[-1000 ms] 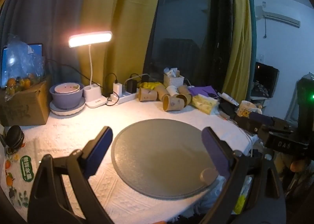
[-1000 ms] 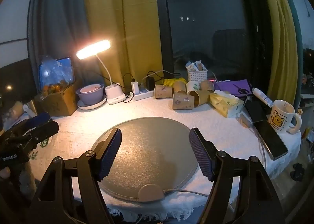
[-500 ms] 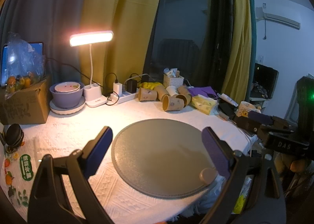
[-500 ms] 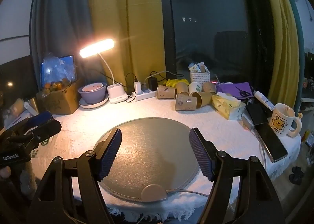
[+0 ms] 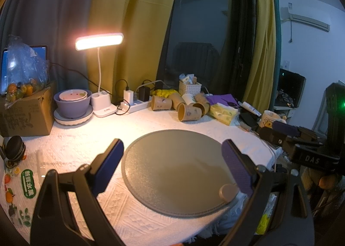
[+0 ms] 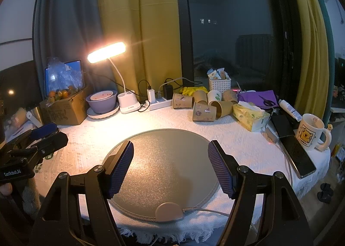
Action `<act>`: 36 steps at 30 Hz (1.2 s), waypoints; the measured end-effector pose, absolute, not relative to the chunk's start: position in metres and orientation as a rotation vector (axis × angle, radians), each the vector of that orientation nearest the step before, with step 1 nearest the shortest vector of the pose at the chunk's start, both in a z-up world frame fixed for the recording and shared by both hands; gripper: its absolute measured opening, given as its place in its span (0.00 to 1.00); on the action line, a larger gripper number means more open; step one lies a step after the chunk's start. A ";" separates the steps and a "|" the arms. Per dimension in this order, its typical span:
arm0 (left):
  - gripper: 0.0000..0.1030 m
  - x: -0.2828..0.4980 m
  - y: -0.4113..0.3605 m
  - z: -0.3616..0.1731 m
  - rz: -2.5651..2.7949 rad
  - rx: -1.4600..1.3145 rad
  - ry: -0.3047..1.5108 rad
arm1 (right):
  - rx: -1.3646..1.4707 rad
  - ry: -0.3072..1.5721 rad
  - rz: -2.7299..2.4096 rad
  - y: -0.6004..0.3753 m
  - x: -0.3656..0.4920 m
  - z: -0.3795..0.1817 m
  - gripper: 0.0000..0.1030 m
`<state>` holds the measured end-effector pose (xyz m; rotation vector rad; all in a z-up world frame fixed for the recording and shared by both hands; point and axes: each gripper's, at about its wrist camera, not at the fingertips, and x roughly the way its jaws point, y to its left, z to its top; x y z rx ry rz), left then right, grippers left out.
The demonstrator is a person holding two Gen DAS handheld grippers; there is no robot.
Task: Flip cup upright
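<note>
Several brown paper cups lie on their sides at the back of the table; the nearest cup (image 6: 203, 112) lies sideways, also in the left wrist view (image 5: 189, 112). Another cup (image 6: 182, 100) lies behind it to the left. My left gripper (image 5: 172, 159) is open and empty, above the near left of the round grey mat (image 5: 176, 159). My right gripper (image 6: 171, 166) is open and empty above the mat's near edge (image 6: 168, 181). Both are well short of the cups. The right gripper shows at the right in the left wrist view (image 5: 286, 129); the left gripper shows at the left in the right wrist view (image 6: 43, 131).
A lit desk lamp (image 6: 106, 52), stacked bowls (image 6: 102, 101), a cardboard box (image 6: 64, 108) and a power strip (image 6: 159, 101) line the back. A tissue pack (image 6: 250, 116), phones (image 6: 295, 153) and a bear mug (image 6: 310, 134) sit at right. A white basket (image 6: 219, 83) stands behind the cups.
Both views have shifted slightly; the grippers rose and tilted a little. Both stay open and nothing on the table moved.
</note>
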<state>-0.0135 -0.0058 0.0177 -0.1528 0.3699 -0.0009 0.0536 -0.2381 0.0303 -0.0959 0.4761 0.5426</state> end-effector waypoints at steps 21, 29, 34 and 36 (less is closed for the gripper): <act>0.90 -0.010 -0.010 0.017 -0.001 -0.150 0.372 | -0.095 0.475 0.547 -0.238 0.054 0.031 0.72; 0.90 -0.010 -0.009 0.017 0.002 -0.152 0.370 | -0.096 0.474 0.547 -0.237 0.053 0.032 0.72; 0.90 -0.011 -0.007 0.018 -0.001 -0.151 0.370 | -0.096 0.473 0.548 -0.238 0.054 0.033 0.72; 0.90 -0.011 -0.007 0.018 -0.002 -0.151 0.370 | -0.096 0.473 0.548 -0.238 0.054 0.033 0.72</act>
